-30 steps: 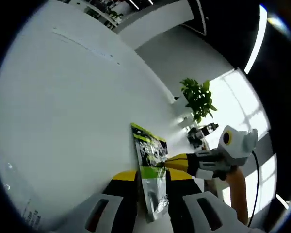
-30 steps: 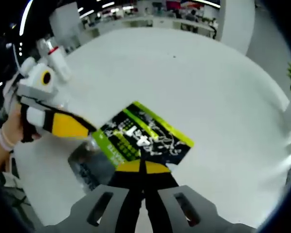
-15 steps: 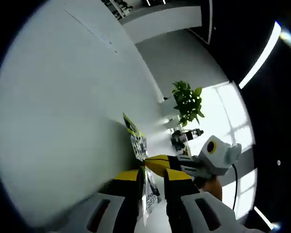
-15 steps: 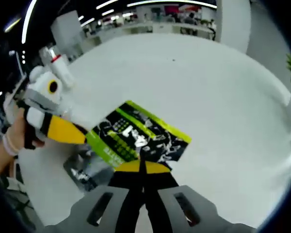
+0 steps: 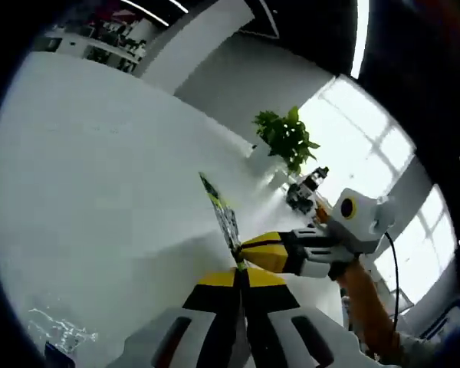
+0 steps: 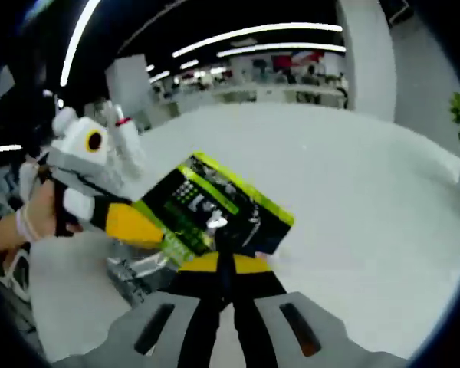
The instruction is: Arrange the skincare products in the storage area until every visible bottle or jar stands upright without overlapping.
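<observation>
A green-and-black sachet (image 6: 215, 211) is held clear above the white desk (image 6: 353, 199), clamped between the closed jaws of the right claw (image 6: 226, 261) at its lower edge. In the left gripper view the same sachet (image 5: 224, 218) is seen edge-on, pinched by the left claw (image 5: 241, 276) at 6 o'clock. The right claw (image 5: 253, 251) is seen entering from 3 o'clock, and bottles (image 5: 303, 192) are grouped beside a potted plant (image 5: 285, 138) at 1 o'clock.

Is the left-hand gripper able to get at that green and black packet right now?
Yes, it looks so: the left gripper already seems shut on the packet's edge, and the right gripper pinches it too, above the white table.
</observation>
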The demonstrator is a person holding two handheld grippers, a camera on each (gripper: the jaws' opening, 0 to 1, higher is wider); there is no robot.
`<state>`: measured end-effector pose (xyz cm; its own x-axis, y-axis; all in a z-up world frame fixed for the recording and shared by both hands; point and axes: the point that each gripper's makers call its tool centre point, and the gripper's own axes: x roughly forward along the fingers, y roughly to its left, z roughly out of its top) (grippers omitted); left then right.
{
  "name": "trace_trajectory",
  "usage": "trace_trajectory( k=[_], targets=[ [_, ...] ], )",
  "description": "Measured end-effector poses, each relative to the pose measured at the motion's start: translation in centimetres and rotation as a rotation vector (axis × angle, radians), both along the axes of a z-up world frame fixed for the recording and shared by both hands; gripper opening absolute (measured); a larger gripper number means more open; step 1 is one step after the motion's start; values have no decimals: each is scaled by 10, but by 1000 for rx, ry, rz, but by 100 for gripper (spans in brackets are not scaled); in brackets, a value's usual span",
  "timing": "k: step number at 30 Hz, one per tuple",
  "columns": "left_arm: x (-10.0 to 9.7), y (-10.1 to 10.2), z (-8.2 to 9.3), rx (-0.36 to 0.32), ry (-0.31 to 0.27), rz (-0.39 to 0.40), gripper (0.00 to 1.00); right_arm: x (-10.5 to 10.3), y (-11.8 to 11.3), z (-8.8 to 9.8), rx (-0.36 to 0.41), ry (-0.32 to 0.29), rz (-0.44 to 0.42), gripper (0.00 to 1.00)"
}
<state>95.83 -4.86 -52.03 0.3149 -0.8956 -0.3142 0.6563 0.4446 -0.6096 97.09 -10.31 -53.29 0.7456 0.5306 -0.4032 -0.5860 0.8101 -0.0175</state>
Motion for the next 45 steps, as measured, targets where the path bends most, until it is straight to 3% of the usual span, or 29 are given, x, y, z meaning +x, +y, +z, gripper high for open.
trace_trajectory(
  k=[3, 5, 6, 9, 11, 14, 16, 19, 24, 28, 31, 35, 39, 40, 42, 44, 45],
  targets=[
    [-12, 23, 19, 46, -138, -14, 1, -5, 6, 27, 110, -100, 20, 22],
    [-12, 37, 26, 81, -196, 10, 1, -12, 14, 52, 199, -193, 81, 27],
    [-13, 44, 31, 106, -258, 7, 1, -15, 17, 61, 221, -229, 105, 30],
    [-28, 61, 35, 181, -358, -2, 1, -31, 30, 76, 177, -315, 183, 45],
    [-45, 69, 37, 242, -464, -55, 1, -40, 42, 78, 163, -327, 247, 52],
    [-65, 77, 40, 288, -563, -139, 1, -54, 61, 77, 172, -296, 346, 53],
    [-76, 82, 38, 315, -568, -180, 1, -65, 74, 75, 181, -265, 413, 54],
    [-92, 89, 31, 331, -513, -244, 1, -79, 94, 68, 189, -204, 497, 57],
    [-107, 93, 29, 307, -478, -331, 1, -98, 113, 57, 240, -94, 582, 35],
    [-121, 96, 23, 306, -429, -411, 1, -105, 116, 42, 199, -39, 626, 20],
    [-130, 99, 19, 311, -420, -465, 1, -122, 121, 34, 240, 49, 709, 16],
    [-133, 103, 16, 302, -409, -489, 1, -140, 123, 27, 260, 133, 775, 5],
    [-131, 103, 17, 252, -398, -459, 1, -141, 124, 31, 260, 135, 773, 2],
    [-131, 103, 18, 232, -405, -453, 2, -139, 124, 33, 264, 135, 765, 1],
    [-120, 100, 33, 140, -480, -381, 5, -133, 123, 40, 297, 120, 738, 1],
    [-97, 106, 57, 43, -641, -226, 11, -117, 120, 55, 374, 44, 676, 1],
    [-80, 114, 73, -3, -735, -108, 16, -108, 115, 64, 418, 9, 633, 1]
  ],
)
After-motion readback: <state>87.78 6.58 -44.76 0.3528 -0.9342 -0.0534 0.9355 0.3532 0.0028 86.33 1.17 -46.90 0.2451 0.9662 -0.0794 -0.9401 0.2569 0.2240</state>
